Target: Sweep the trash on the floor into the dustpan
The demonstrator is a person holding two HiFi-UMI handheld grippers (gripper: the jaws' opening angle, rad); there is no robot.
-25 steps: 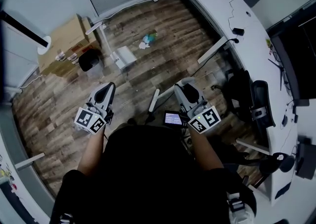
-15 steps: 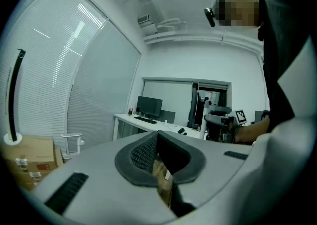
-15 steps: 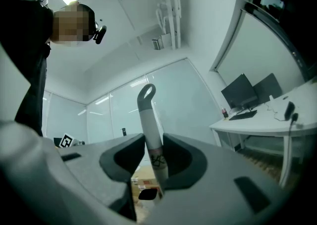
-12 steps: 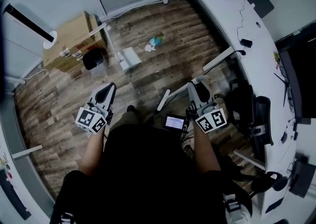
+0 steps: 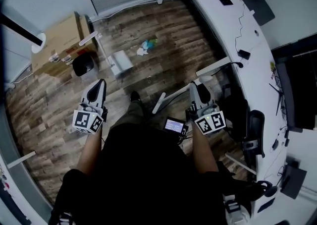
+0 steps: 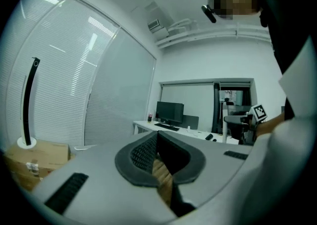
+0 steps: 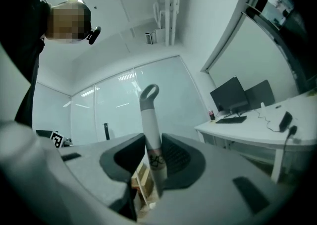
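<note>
The trash point(image 5: 145, 46), a blue-green and white crumpled clump, lies on the wooden floor ahead. Left of it stands the white dustpan point(image 5: 120, 62) with its thin upright handle point(image 5: 98, 40). My right gripper point(image 5: 195, 90) point(image 7: 151, 144) is shut on a white broom handle point(image 5: 171, 97) point(image 7: 150, 120), whose looped end sticks up between the jaws. The broom's head is hidden. My left gripper point(image 5: 98, 85) point(image 6: 157, 137) is shut and holds nothing; it points toward the dustpan from a short way behind it.
A black bin point(image 5: 82, 64) and a cardboard box point(image 5: 57, 40) stand left of the dustpan. A curved white desk point(image 5: 233, 26) with a monitor runs along the right, with a black chair point(image 5: 249, 120) beside it. A small screen point(image 5: 175, 126) hangs at the person's waist.
The person has stepped forward and a foot now shows. The left gripper has come nearer the dustpan. The right gripper has shifted right with the broom handle still in it.
</note>
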